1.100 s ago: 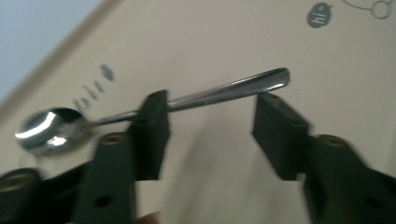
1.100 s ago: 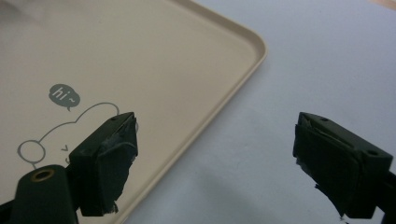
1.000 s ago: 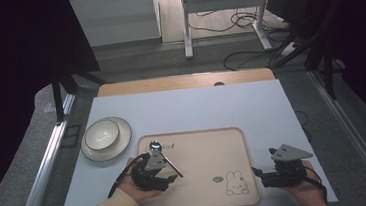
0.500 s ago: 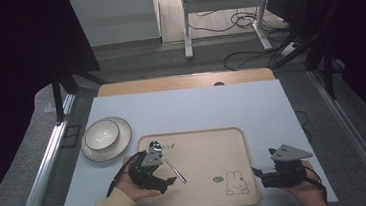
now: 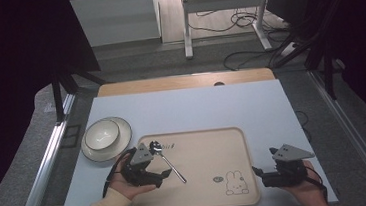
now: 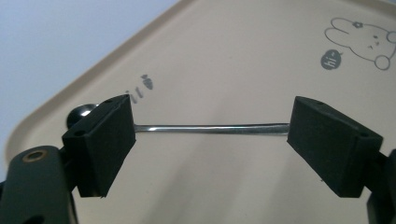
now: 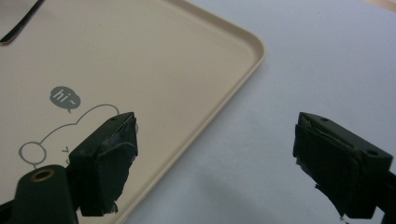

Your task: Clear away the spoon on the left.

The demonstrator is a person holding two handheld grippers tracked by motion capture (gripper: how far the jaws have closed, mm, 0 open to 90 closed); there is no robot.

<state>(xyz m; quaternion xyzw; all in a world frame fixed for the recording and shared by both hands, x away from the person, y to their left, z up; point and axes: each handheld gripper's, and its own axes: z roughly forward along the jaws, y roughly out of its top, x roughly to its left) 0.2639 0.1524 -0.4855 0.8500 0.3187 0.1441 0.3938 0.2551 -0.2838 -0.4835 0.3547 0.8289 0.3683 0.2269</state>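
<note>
While its jaws gape, left gripper straddles spoon untouched, right gripper released.

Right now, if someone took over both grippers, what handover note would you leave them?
Left gripper: open, jaws standing on either side of the spoon, not closed on it.
Right gripper: open, holding nothing, at the tray's right edge.
Spoon lies flat on the tray, bowl end toward the bowl that sits on a plate to the tray's left.
Done: spoon is on the tray.
Left: probably to move the left gripper clear.
</note>
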